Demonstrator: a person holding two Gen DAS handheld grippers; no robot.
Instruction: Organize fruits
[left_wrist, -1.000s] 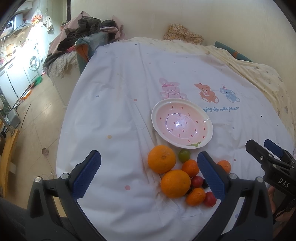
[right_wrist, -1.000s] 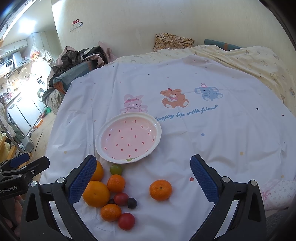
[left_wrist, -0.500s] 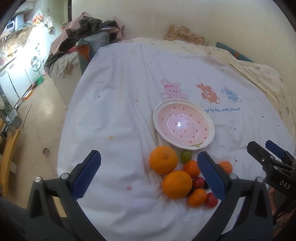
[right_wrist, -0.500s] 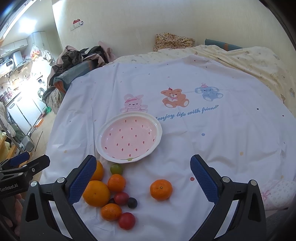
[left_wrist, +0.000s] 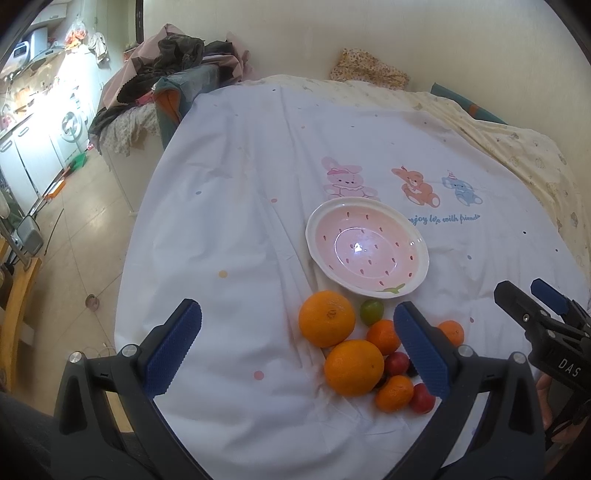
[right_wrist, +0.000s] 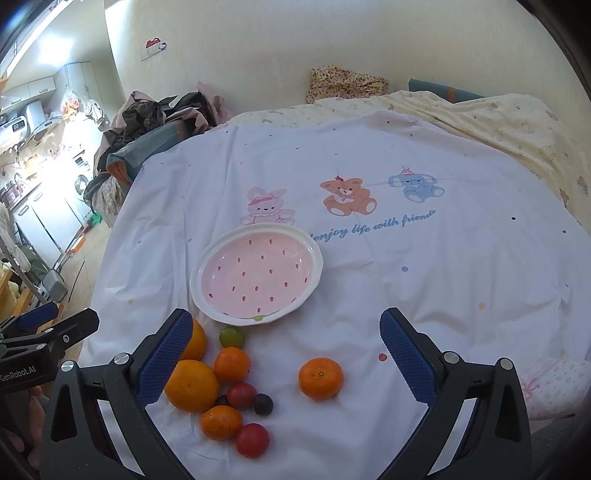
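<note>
Overhead, both the left tongs (left_wrist: 297, 347) and right tongs (right_wrist: 286, 356) gape wide, holding nothing; the fruit cluster (right_wrist: 218, 384) sits near the bed sheet (right_wrist: 424, 280) edge, beside the bowl (right_wrist: 207, 266).

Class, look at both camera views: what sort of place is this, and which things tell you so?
Probably a small home: a bed with a cartoon-print sheet, a heap of clothes beside it, and a kitchen area with a washing machine beyond.

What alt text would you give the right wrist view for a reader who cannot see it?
The right gripper, jaws open and empty, hovers over a white cartoon-print sheet above a lone mandarin, with a cluster of oranges and small red, green and dark fruits to its left. An empty pink strawberry-pattern bowl sits just beyond the fruit.
</note>
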